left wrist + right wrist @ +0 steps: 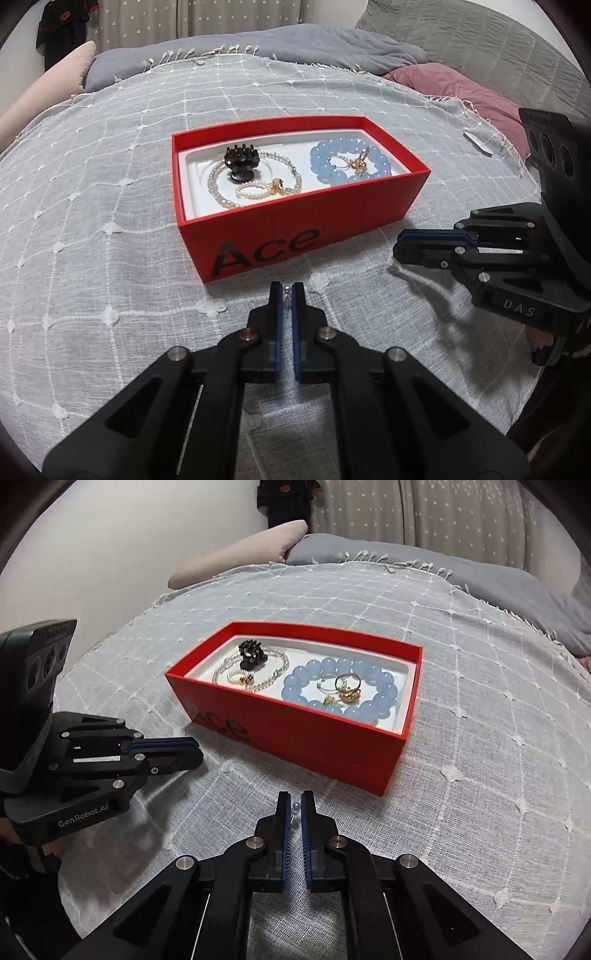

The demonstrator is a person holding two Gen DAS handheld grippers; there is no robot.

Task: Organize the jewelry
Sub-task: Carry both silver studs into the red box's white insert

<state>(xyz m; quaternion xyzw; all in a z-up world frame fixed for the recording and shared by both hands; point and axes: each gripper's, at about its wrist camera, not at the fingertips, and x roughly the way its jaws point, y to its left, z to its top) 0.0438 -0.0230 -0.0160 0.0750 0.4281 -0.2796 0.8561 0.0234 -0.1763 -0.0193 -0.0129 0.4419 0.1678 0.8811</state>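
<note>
A red "Ace" box (pixel 310 229) (pixel 325 746) with a white inside lies on the bed. It holds a black hair claw (pixel 240 159) (pixel 252 652), a pearl bracelet (pixel 221 188) (pixel 273 672), a small pearl ring (pixel 255 192), a blue bead bracelet (pixel 351 159) (pixel 332 686) and gold rings (pixel 359 162) (pixel 349 690). My left gripper (pixel 287 293) (pixel 192 749) is shut on a small silver earring (pixel 287 291) just in front of the box. My right gripper (pixel 294 806) (pixel 400 245) is shut on a small pearl earring (pixel 295 806) in front of the box.
A grey checked throw (pixel 110 221) covers the bed. Grey, pink and beige pillows (pixel 461 85) lie behind it. A small white item (pixel 476 142) lies on the throw at the right. A wall (pixel 110 554) runs along the bed's left side.
</note>
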